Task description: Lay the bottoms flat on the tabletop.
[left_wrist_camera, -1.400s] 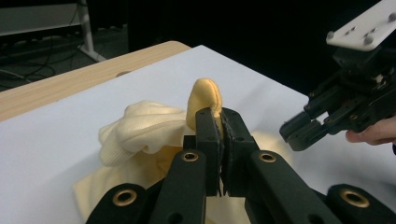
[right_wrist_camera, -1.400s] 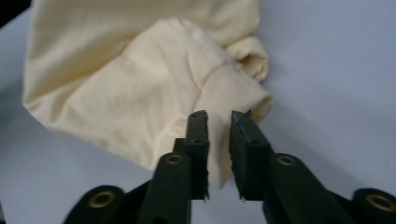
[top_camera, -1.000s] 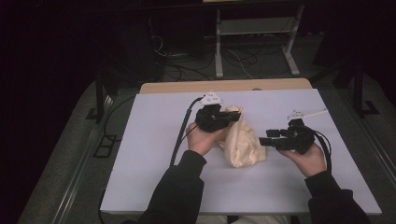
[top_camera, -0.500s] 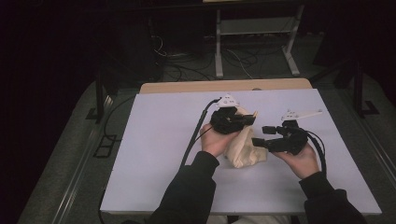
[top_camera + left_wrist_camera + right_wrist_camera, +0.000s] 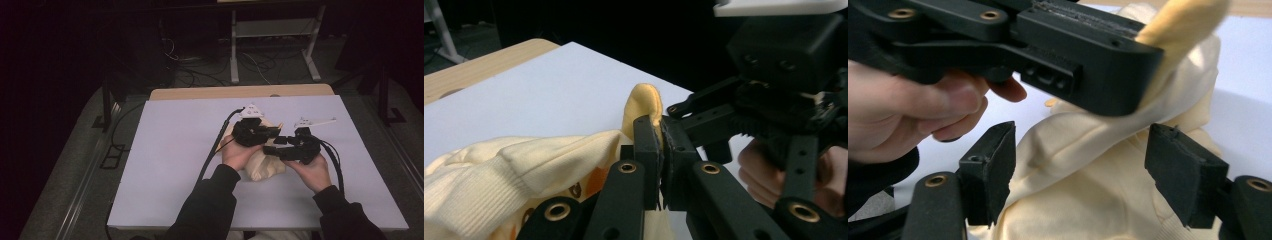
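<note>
dark room, white table (image 5: 165, 150) | yellow garment (image 5: 265, 165) bunched mid-table | left gripper (image 5: 659, 145) pinches its edge | right gripper (image 5: 1078, 170) jaws apart, just closing somewhat, straddling cloth ungripped | second grip and folding pending

White table top (image 5: 165, 150); wooden edge (image 5: 200, 93) behind; metal stand (image 5: 272, 30) beyond

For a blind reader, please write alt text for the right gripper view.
Open right tongs straddle a pale yellow knit garment on a white table, pads not pressing it. Above, the left tongs, held by a hand, pinch a fold of the garment.
</note>
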Tool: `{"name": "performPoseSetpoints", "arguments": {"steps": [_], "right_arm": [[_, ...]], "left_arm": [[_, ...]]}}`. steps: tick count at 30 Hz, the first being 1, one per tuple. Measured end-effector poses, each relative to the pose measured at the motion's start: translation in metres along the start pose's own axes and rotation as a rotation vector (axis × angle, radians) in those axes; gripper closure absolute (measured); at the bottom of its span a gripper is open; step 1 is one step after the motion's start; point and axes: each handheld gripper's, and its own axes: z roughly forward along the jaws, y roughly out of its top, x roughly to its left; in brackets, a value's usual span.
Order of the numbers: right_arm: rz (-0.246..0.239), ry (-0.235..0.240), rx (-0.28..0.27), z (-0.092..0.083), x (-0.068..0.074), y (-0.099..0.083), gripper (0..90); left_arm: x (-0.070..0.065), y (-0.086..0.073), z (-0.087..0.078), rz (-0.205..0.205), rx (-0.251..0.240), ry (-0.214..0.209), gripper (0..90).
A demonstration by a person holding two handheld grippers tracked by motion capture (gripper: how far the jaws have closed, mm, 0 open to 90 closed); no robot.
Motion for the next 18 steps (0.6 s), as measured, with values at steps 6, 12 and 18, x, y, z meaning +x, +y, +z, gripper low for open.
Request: {"name": "performPoseSetpoints", "arguments": {"steps": [6,12,18], "right_arm": [[-0.009,-0.045,0.000,0.0003,0.0001,-0.0003,47.4],[0.003,-0.060,0.018,-0.0010,-0.0035,-0.0002,69.6],[-0.029,-0.099,0.037,-0.0006,-0.0025,0.0001,80.2]], "left_arm": [[0.0000,-0.0003,0.0008,-0.005,0.000,-0.007,85.6],[0.0006,-0.0012,0.0011,-0.008,0.001,-0.007,85.5],[0.0016,-0.0030,0.0016,-0.016,0.004,-0.007,85.3]]}}
